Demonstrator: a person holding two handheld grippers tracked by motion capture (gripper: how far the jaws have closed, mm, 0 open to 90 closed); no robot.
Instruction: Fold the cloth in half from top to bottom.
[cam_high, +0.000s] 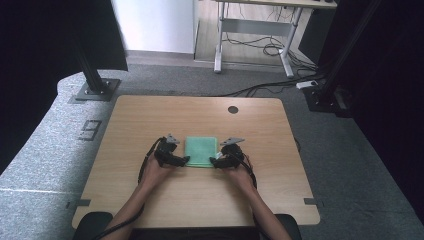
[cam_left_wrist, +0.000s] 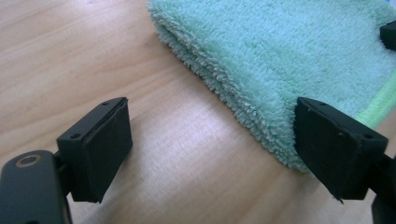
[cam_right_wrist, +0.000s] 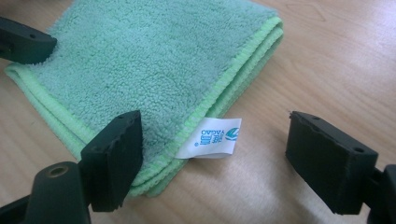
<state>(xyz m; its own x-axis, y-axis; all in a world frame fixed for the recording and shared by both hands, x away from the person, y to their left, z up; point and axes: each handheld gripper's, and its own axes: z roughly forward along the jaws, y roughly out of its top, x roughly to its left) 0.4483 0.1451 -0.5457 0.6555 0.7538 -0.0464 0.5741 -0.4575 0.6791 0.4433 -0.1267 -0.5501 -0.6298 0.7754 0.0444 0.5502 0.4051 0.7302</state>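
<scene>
A folded mint-green towel (cam_high: 201, 151) lies flat on the wooden table (cam_high: 150, 115), a little in front of its middle. My left gripper (cam_high: 186, 160) is at the towel's near left corner, my right gripper (cam_high: 213, 161) at its near right corner. In the left gripper view the towel (cam_left_wrist: 280, 56) has its fluffy folded edge by the right jaw, and the left gripper (cam_left_wrist: 212, 140) is open over bare wood. In the right gripper view the right gripper (cam_right_wrist: 215, 140) is open around the towel (cam_right_wrist: 140, 60) corner with its white label (cam_right_wrist: 215, 137).
A round cable hole (cam_high: 233, 109) sits near the table's far edge. Black frame posts (cam_high: 92, 75) stand on the grey carpet at the table's far corners. A desk (cam_high: 255, 30) with loose cables stands farther back. The other gripper's jaw tip (cam_right_wrist: 23, 44) rests at the towel's far corner.
</scene>
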